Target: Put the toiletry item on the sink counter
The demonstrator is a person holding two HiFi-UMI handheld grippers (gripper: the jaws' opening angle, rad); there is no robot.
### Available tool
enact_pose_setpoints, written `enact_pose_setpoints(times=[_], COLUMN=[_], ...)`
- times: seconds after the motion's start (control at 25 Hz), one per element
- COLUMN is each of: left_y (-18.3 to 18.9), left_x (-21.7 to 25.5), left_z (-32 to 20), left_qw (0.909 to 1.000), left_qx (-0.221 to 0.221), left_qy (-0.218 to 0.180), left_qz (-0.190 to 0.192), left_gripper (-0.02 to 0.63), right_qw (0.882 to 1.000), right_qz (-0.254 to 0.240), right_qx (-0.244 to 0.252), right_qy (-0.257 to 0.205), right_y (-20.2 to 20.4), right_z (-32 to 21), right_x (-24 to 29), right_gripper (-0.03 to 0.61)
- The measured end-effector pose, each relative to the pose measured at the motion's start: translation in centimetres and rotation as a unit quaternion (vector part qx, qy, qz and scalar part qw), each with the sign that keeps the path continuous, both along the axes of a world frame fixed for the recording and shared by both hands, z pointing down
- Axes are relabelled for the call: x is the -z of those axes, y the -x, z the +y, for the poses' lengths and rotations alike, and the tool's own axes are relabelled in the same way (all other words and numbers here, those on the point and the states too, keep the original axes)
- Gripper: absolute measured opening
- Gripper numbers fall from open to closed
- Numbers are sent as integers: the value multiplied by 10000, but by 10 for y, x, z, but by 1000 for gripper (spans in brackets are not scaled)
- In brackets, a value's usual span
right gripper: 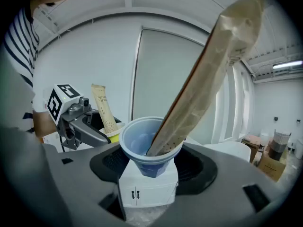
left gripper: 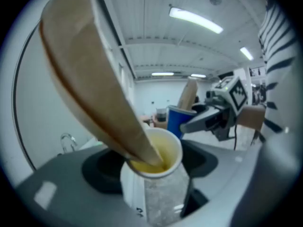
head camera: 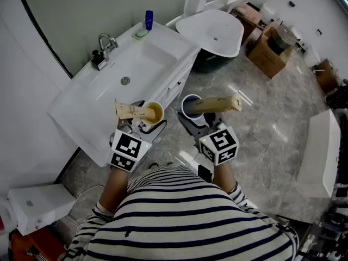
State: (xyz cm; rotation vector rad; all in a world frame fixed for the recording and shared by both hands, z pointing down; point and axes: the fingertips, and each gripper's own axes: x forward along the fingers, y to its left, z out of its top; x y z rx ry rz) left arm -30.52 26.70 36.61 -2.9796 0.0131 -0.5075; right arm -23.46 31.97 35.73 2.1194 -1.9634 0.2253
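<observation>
Two tan tubes are the toiletry items.

1. The left tube [head camera: 132, 111] stands slanted in a yellow cup [head camera: 154, 113]. The jaws of the left gripper [head camera: 145, 125] are clamped on the sides of this cup. The cup is held up at the front edge of the sink counter [head camera: 81, 106].
2. The right tube [head camera: 217, 103] leans in a blue cup [head camera: 189, 106]. The jaws of the right gripper [head camera: 194, 123] are clamped on that cup in the same way. This cup is just off the counter's front edge, above the marble floor [head camera: 255, 118].

A chrome faucet [head camera: 106, 42], a blue bottle [head camera: 149, 19] and a pale green item [head camera: 142, 33] stand along the counter's back edge. The drain [head camera: 125, 81] lies in the middle of the basin.
</observation>
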Motion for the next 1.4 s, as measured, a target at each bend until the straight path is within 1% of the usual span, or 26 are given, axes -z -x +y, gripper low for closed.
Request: enact_pose_setpoints(times=[0.44, 0.68, 0.88, 1.24, 1.4], left_y=[5, 6, 6, 11, 6], left_x=[2, -3, -1, -1, -5], left_z=[0, 1, 0, -8, -11], left_qw=[10000, 10000, 10000, 9998, 9996], left_qx=[-54, -54, -54, -139, -207], left_qy=[1, 54, 48, 77, 162], left_qz=[-9, -25, 7, 84, 105], left_gripper=[367, 367, 367, 367, 367], right_qw=[10000, 9996, 9994, 9993, 9994], right_qz=[17, -252, -317, -334, -325], right_qx=[54, 40, 81, 4, -96], right_qy=[-6, -119, -134, -149, -111], right_y=[7, 9, 10, 13, 8], right_z=[-4, -4, -5, -15, -16], right_x=[2, 1, 1, 2, 1], right_gripper=[295, 296, 296, 296, 295])
